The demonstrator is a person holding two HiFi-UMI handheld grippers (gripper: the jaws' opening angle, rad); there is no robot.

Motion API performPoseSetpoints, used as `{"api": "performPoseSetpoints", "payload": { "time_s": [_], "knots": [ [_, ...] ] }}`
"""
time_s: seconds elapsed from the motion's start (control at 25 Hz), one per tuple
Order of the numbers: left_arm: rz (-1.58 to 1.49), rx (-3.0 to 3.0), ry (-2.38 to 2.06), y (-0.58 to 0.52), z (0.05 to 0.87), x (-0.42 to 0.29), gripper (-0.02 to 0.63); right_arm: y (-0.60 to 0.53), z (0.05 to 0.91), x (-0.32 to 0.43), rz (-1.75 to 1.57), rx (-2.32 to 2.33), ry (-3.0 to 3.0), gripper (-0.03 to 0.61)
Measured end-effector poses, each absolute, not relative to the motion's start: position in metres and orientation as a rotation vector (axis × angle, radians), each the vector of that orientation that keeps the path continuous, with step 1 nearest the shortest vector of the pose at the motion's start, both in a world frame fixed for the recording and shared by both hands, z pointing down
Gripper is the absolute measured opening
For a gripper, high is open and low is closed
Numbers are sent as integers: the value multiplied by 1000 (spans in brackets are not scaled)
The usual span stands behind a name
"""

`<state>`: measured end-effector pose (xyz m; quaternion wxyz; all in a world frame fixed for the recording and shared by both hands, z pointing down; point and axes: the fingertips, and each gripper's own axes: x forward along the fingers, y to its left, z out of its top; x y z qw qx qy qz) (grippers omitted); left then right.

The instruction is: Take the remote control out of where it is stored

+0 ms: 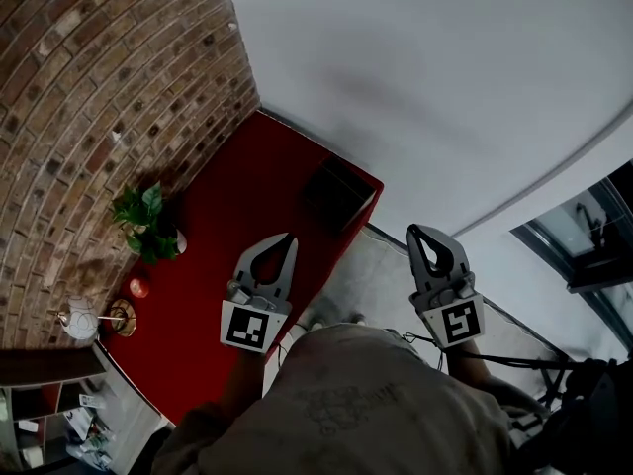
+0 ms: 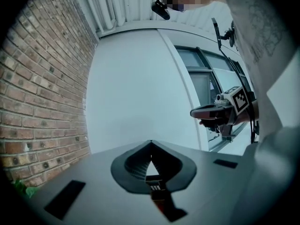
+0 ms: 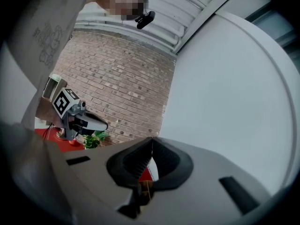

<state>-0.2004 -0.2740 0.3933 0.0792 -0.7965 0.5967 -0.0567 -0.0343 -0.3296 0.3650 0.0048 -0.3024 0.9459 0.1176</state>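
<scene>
Two-finger left gripper [image 1: 287, 239]: fingers closed together, nothing held, positioned over red surface [image 1: 218, 295]
Right gripper [image 1: 415, 234]: fingers closed together, nothing held, beside surface edge
Dark box [image 1: 336, 194]: set at surface far end
Remote control: location cannot be told

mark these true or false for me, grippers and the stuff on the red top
1. The left gripper is shut with nothing between its jaws. True.
2. The right gripper grips a remote control. False: it is shut and empty.
3. A green leafy plant stands on the red tabletop close to the brick wall. True.
4. The dark square object touches the plant. False: it sits at the other end of the red tabletop, well apart.
</scene>
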Motion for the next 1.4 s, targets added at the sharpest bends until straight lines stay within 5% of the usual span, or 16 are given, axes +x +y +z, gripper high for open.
{"api": "performPoseSetpoints", "payload": {
  "time_s": [1.4],
  "knots": [
    [-259, -2281, 1936, -284, 387, -133, -2, -365, 374, 58, 321, -872, 2971, 12]
  ]
}}
